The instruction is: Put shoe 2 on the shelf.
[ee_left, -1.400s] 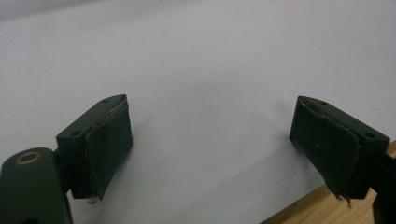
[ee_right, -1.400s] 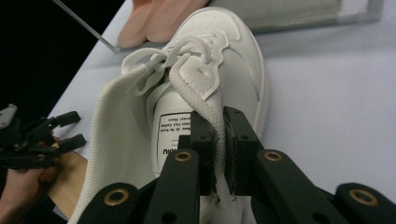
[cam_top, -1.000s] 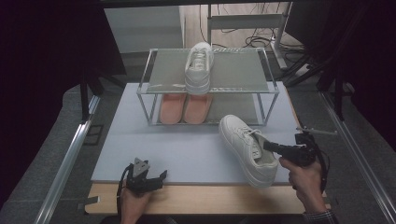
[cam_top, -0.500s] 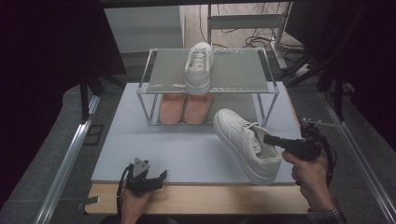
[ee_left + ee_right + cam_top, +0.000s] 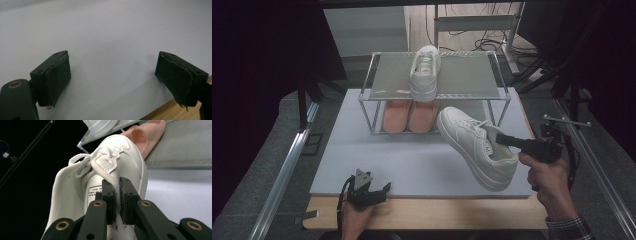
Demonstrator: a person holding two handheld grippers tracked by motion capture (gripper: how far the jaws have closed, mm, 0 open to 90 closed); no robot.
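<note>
A white sneaker (image 5: 474, 145) hangs above the right side of the grey mat (image 5: 412, 165), toe toward the rack. My right gripper (image 5: 503, 139) is shut on the sneaker's (image 5: 117, 162) collar by the tongue; in the right gripper view the jaws of that gripper (image 5: 117, 205) pinch the padded edge. A second white sneaker (image 5: 424, 72) lies on the top shelf of the wire shoe rack (image 5: 492, 97). My left gripper (image 5: 371, 190) rests at the mat's front edge, and in its own view this gripper (image 5: 112, 82) stands open with nothing between its fingers.
A pair of pink slippers (image 5: 408, 116) sits under the rack's shelf. The wooden table edge (image 5: 437, 212) runs along the front. Metal rails (image 5: 282, 175) flank the table, and cables and a stand (image 5: 512, 55) lie behind the rack.
My right gripper has lifted the white sneaker off the mat and carried it up and slightly toward the rack. The left gripper has stayed in place.
</note>
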